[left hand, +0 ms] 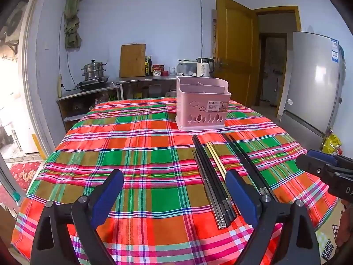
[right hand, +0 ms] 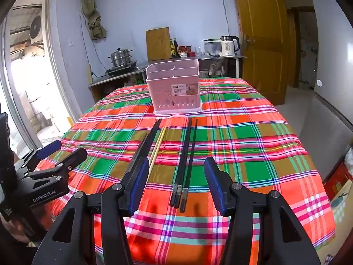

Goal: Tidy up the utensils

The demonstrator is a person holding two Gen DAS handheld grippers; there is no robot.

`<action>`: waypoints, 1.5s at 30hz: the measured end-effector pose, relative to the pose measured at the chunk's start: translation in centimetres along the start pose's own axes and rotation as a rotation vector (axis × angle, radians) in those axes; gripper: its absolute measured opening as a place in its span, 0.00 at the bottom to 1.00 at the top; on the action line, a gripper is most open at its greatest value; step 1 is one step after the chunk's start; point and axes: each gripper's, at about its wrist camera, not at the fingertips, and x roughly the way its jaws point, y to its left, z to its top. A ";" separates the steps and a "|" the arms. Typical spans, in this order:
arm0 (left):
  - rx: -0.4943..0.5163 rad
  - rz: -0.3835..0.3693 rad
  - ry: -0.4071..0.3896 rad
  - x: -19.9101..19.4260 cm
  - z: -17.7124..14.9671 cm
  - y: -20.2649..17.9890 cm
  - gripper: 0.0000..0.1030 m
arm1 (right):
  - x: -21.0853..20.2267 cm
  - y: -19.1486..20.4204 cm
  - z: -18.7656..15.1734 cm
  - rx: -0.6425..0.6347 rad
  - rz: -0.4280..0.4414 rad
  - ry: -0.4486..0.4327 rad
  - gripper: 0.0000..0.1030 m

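Observation:
A pink utensil basket (left hand: 201, 103) with inner dividers stands on the plaid tablecloth, also in the right wrist view (right hand: 175, 87). In front of it lie several black chopsticks (left hand: 209, 176) (right hand: 145, 148), a pale yellow pair (left hand: 217, 160) (right hand: 157, 148) and another black set (left hand: 247, 161) (right hand: 186, 161). My left gripper (left hand: 174, 190) is open and empty above the cloth, left of the chopsticks. My right gripper (right hand: 176, 181) is open, its fingers either side of the right black set. Each gripper shows at the other view's edge: the right (left hand: 326, 167), the left (right hand: 53, 154).
The table (left hand: 132, 154) has a red, green and orange plaid cloth. Behind it is a counter with a steamer pot (left hand: 93, 70), cutting board (left hand: 132, 60), bottles and a kettle (left hand: 204, 66). A grey fridge (left hand: 313, 84) and yellow door (left hand: 233, 50) are at the right.

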 end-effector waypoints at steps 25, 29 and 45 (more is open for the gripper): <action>-0.005 -0.012 0.006 -0.4 0.1 0.0 0.91 | 0.0 0.1 0.0 -0.001 -0.001 -0.003 0.51; -0.006 -0.017 0.006 -0.4 0.1 0.0 0.91 | -0.1 0.2 0.0 -0.002 -0.002 -0.003 0.51; -0.004 -0.018 -0.006 -0.6 0.2 -0.3 0.91 | -0.2 0.1 0.0 -0.003 0.005 -0.018 0.51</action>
